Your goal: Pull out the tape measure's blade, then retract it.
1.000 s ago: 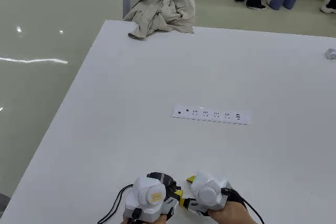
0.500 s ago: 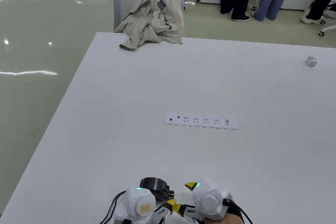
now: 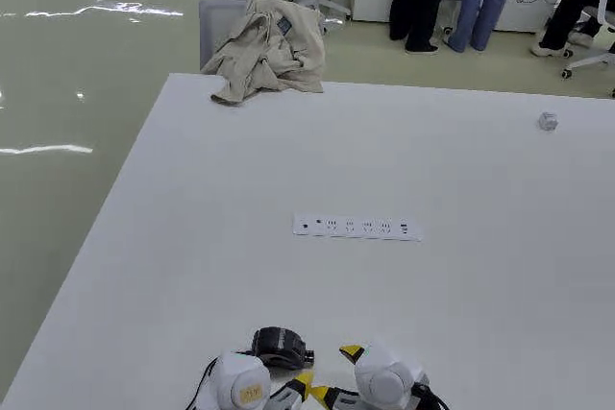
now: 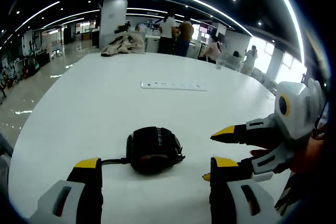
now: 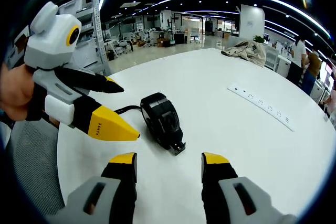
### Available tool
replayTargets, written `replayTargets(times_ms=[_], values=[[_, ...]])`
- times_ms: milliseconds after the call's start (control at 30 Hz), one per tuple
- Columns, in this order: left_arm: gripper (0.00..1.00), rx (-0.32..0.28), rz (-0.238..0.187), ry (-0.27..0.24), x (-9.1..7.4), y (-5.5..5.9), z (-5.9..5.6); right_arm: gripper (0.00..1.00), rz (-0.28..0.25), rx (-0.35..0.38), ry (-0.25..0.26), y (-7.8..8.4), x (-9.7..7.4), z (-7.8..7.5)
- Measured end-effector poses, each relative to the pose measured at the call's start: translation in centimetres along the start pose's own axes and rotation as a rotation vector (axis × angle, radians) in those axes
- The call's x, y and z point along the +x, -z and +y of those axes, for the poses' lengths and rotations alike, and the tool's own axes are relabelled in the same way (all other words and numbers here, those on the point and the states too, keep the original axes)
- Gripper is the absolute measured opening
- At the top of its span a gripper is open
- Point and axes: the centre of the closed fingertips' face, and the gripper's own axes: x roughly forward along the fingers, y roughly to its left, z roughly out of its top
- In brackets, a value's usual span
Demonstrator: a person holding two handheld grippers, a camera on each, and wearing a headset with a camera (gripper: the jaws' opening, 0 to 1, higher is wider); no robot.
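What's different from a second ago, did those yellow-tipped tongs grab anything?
Mostly the headset camera tilted, shifting the whole picture. The left tongs and right tongs stay open, gripping nothing. The black tape measure lies where it was on the white table, blade in; the white power strip too.

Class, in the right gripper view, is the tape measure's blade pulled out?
No, the tape measure lies on the table with only its end hook showing at the case mouth.

the tape measure (image 5: pixel 161 119) is black, the table (image 3: pixel 240 170) white, the jacket (image 3: pixel 264 45) beige.
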Motion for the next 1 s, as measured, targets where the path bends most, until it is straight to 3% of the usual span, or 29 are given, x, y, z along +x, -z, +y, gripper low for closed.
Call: replayTargets(times_ms=[200,833,967,1000], values=[[0.83,-0.004,-0.020,0.006,-1.0,-0.4,0.1,0.53,-0.031,0.061,0.009,-0.4,-1.1,0.4],[0.85,0.018,-0.055,0.028,-3.8,-0.7,-0.1,0.59,-0.082,0.126,0.074,-1.4,-5.7,1.7],[0.86,0.016,-0.060,0.033,-4.4,-0.7,0.0,0.60,-0.080,0.132,0.085,-1.3,-6.5,2.1],[0.86,0.013,-0.061,0.035,-4.6,-0.7,0.1,0.60,-0.055,0.127,0.107,-0.8,-6.9,2.0]])
